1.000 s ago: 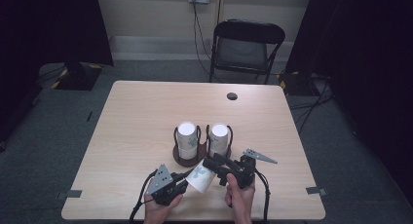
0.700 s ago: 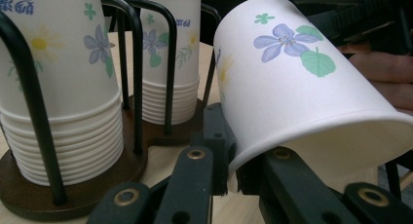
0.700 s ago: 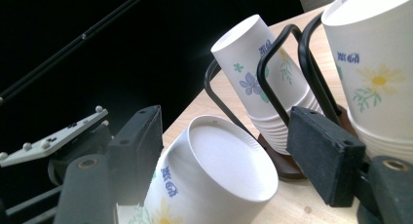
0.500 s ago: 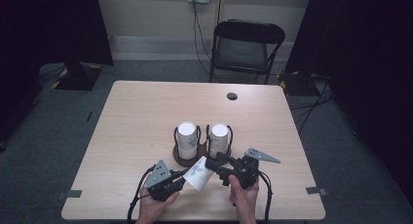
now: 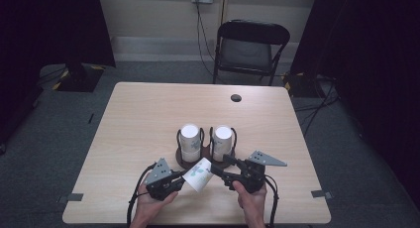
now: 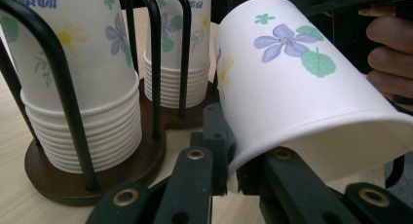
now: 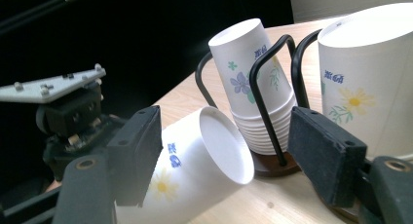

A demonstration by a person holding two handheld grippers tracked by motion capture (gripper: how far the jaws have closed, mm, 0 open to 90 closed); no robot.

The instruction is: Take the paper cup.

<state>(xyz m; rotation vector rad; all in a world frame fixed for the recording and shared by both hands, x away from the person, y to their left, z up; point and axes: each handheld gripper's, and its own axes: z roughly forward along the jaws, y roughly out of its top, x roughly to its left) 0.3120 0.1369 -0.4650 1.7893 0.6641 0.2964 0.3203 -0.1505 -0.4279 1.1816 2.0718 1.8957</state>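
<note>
A white paper cup (image 5: 199,172) with flower prints lies tilted between the two grippers at the table's near edge. My left gripper (image 5: 183,179) is shut on its rim; in the left gripper view the jaws pinch the cup (image 6: 302,83) wall at the left gripper (image 6: 233,151). My right gripper (image 5: 218,167) is open, with the cup's closed end (image 7: 224,146) between its jaws and the right-hand pad (image 7: 321,156) standing apart from it. Just behind, a dark wire holder (image 5: 184,163) carries two upright stacks of cups (image 5: 190,141) (image 5: 222,140).
The holder's black wire loops (image 6: 153,63) rise around the stacks, close to the held cup. A small dark round hole (image 5: 236,97) sits near the table's far edge. A black folding chair (image 5: 250,47) stands beyond the table. Cables trail from both grippers over the near edge.
The left gripper and the cup have edged slightly towards the holder. The right hand has barely shifted.
</note>
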